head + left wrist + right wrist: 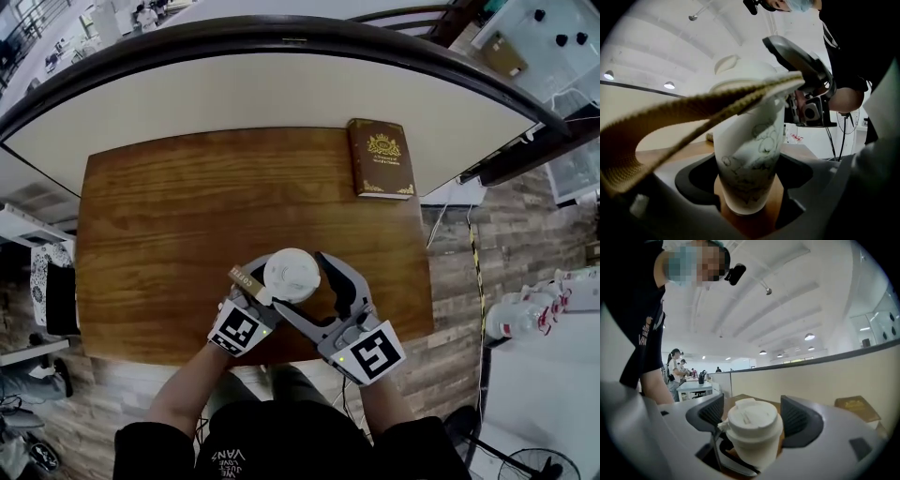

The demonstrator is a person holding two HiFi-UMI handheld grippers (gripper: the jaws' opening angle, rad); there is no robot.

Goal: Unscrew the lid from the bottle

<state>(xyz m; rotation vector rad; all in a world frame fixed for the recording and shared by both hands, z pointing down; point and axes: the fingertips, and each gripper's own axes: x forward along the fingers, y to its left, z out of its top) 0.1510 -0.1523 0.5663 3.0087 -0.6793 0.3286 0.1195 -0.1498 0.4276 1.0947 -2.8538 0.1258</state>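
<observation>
Wooden table (169,216), bottle (291,275) near front edge

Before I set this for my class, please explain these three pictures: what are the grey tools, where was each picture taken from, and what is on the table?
There is no robot here. A person holds a two-jaw clamp, a hand-held gripper, in each hand. The head view looks down from a camera on the person's head. The other two views come from a camera riding on each gripper, looking along its jaws. On the wooden table stands a white bottle with a woven strap, and a brown book lies at the far right corner. The left hand-held gripper appears closed on the bottle's lower body. The right hand-held gripper has its jaws apart on either side of the lid, not yet clamped.
</observation>
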